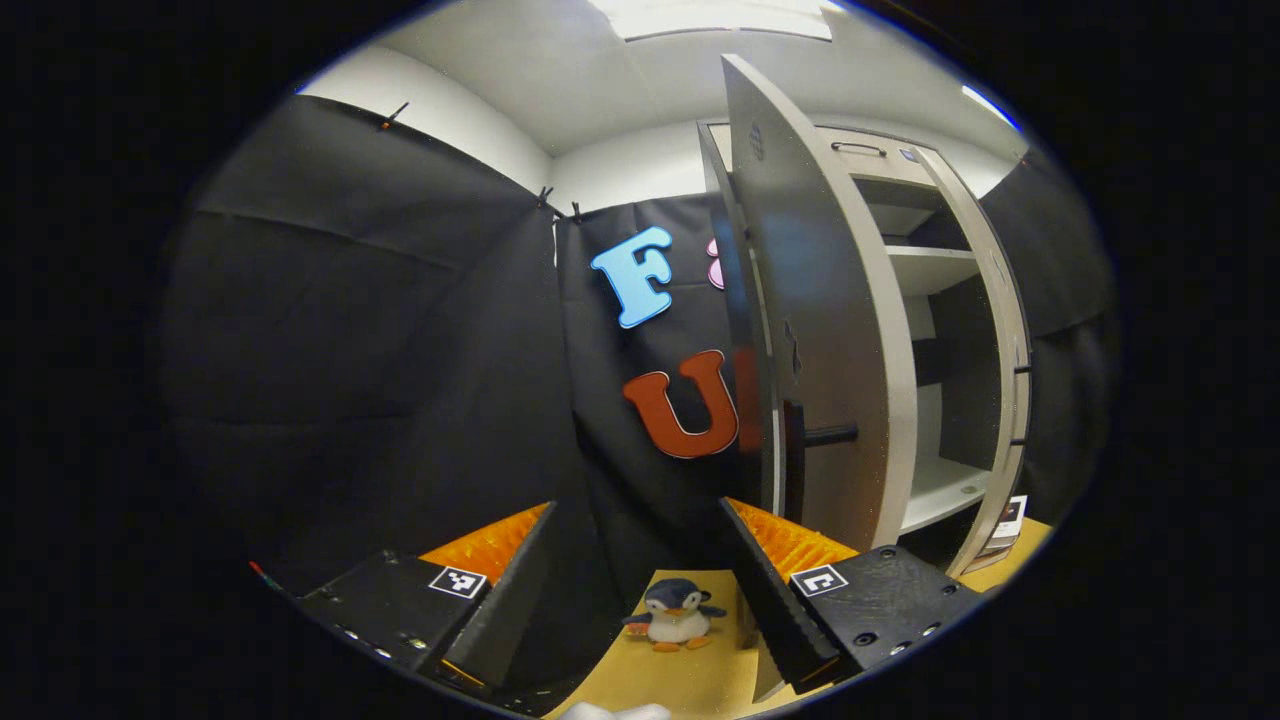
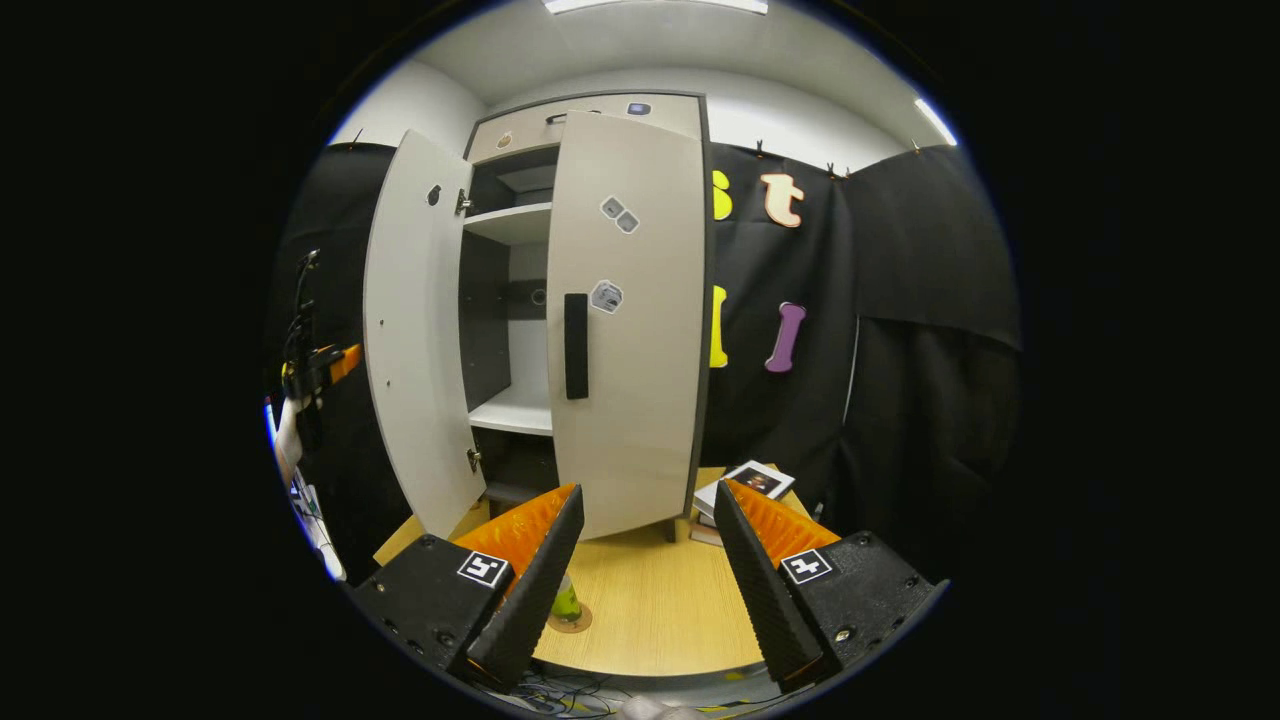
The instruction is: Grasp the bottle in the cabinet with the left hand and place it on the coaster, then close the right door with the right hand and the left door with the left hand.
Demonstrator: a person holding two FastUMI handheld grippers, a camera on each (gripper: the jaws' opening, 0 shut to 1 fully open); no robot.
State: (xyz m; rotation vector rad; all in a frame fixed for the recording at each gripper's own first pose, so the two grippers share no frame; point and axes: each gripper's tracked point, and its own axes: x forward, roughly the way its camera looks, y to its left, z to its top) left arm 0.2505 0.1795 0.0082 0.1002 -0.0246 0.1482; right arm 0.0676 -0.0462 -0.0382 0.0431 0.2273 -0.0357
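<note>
A small green bottle point(image 2: 566, 602) stands on a round coaster point(image 2: 572, 622) on the wooden table point(image 2: 650, 600), partly hidden behind one finger of my right gripper point(image 2: 648, 490). That gripper is open and empty, facing the cabinet point(image 2: 590, 115). The right door point(image 2: 630, 330), with its black handle point(image 2: 576, 345), lies across the cabinet's right half. The left door point(image 2: 415, 330) swings wide open. My left gripper point(image 1: 637, 505) is open and empty, just left of that open door point(image 1: 820, 300). In the right gripper view the left gripper point(image 2: 320, 365) shows beyond the door's far side.
A toy penguin point(image 1: 672, 615) sits on the table below the left gripper. White shelves point(image 1: 930, 265) show inside the cabinet. Cards or booklets point(image 2: 750, 485) lie by the cabinet's right foot. Cables point(image 2: 310, 510) hang at the left edge.
</note>
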